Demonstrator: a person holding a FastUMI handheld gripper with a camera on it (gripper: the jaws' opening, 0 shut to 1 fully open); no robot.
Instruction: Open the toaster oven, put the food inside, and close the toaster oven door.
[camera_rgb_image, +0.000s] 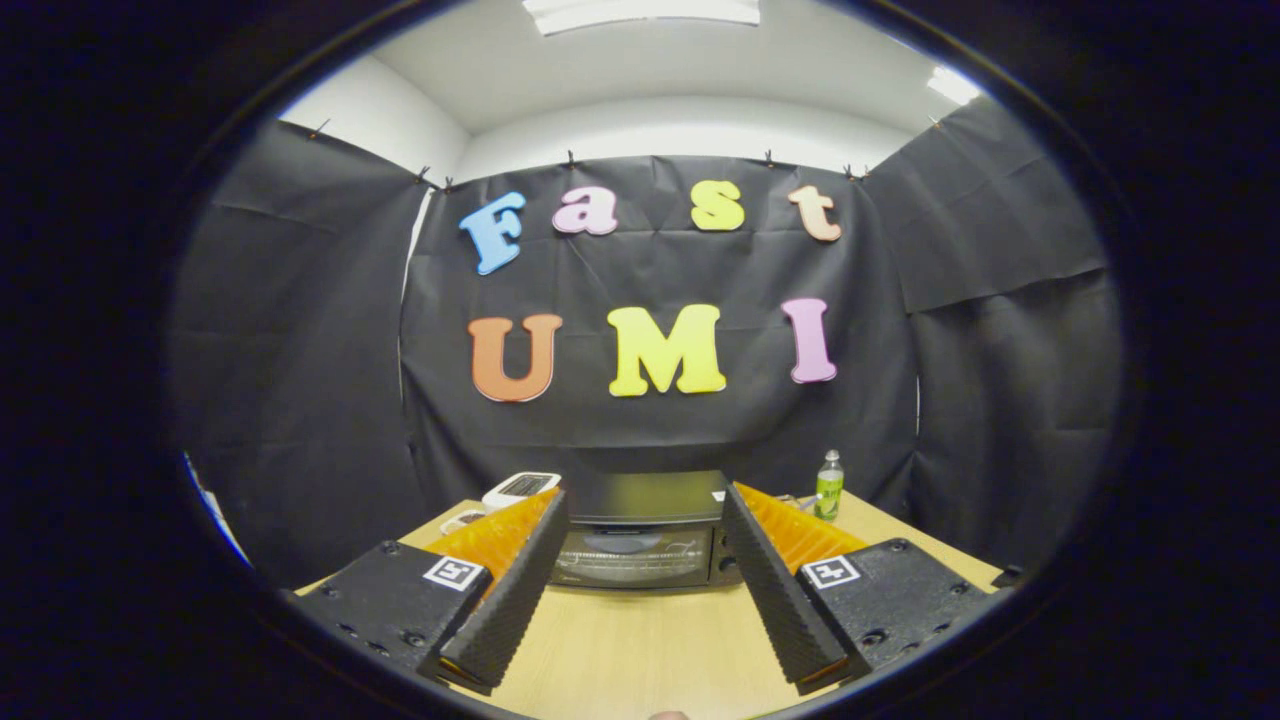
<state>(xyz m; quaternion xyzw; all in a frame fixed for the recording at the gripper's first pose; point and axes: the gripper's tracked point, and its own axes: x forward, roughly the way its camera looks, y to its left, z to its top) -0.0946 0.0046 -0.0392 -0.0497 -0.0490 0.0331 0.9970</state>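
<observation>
Gripper view looks level across a pale wooden table (640, 640) inside a booth hung with black cloth walls (300, 380), under a white ceiling with bright strip lights (640, 10). At the table's far side a black toaster oven (640, 530) with a glass door stands shut, seen between the fingers and beyond their tips. A green plastic bottle (828, 485) stands to its right, and a white device (520, 488) lies to its left. The gripper (645, 505) hangs above the table, fingers spread wide apart, holding nothing.
</observation>
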